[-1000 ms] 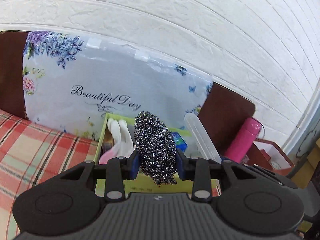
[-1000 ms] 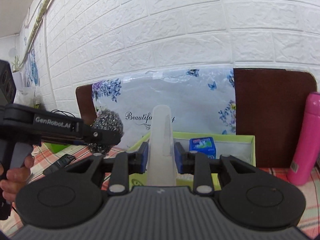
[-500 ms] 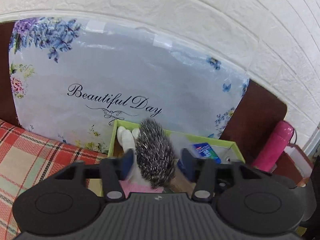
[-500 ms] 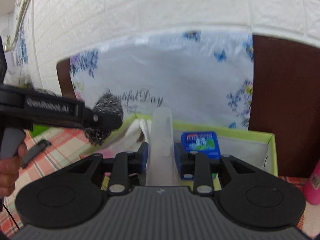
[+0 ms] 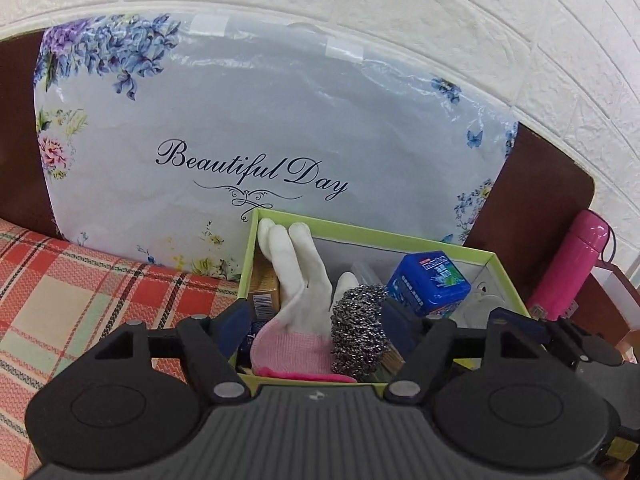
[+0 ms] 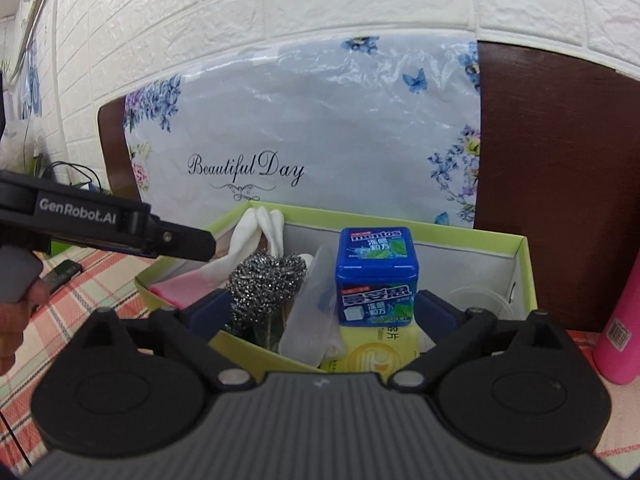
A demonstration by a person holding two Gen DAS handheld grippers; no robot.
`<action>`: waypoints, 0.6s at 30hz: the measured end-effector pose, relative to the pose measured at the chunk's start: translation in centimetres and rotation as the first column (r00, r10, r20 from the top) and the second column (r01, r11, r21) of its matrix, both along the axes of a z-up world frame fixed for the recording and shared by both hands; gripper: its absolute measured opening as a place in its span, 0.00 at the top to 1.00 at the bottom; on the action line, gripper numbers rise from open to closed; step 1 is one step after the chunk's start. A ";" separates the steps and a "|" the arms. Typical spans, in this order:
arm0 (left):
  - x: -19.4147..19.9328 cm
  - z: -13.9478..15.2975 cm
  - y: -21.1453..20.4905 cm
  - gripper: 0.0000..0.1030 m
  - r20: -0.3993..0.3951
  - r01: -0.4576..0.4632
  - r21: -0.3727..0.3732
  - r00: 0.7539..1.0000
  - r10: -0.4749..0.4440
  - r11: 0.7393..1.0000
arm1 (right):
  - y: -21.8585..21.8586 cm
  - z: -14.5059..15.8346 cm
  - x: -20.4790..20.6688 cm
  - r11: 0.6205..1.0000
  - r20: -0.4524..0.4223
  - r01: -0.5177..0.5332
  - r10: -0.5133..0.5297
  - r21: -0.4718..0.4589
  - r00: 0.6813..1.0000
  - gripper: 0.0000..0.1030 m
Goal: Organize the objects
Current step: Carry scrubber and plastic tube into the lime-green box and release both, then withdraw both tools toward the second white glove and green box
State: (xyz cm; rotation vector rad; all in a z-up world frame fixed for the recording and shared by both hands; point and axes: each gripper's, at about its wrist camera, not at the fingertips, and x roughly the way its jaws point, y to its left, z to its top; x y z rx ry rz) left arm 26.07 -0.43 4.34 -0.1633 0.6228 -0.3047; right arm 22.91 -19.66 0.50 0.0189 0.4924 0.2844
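Both your loads have left the jaws since a second ago: the steel scourer (image 5: 358, 330) and clear tube (image 6: 310, 308) now lie inside the green box (image 6: 524, 268). Your left gripper (image 5: 316, 330) and right gripper (image 6: 320, 314) are opening, gripping nothing. Only your right view shows the yellow packet (image 6: 376, 354) in the box; behind it stands the floral bag (image 5: 248, 120).

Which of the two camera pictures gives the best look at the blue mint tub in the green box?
The right wrist view: the blue mint tub faces it squarely, label readable. The left wrist view shows it tilted and partly hidden.
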 end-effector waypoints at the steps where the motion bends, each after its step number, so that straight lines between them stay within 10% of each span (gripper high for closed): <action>1: -0.2 0.2 -0.1 0.28 0.002 0.001 -0.001 1.000 -0.001 1.000 | -0.1 0.3 -0.3 1.000 0.007 0.002 -0.002 0.005 1.000 0.01; 18: -6.6 3.3 -1.3 0.27 0.017 0.019 0.022 1.000 -0.019 1.000 | -1.2 4.2 -6.7 0.997 0.088 0.028 -0.034 0.070 0.996 0.00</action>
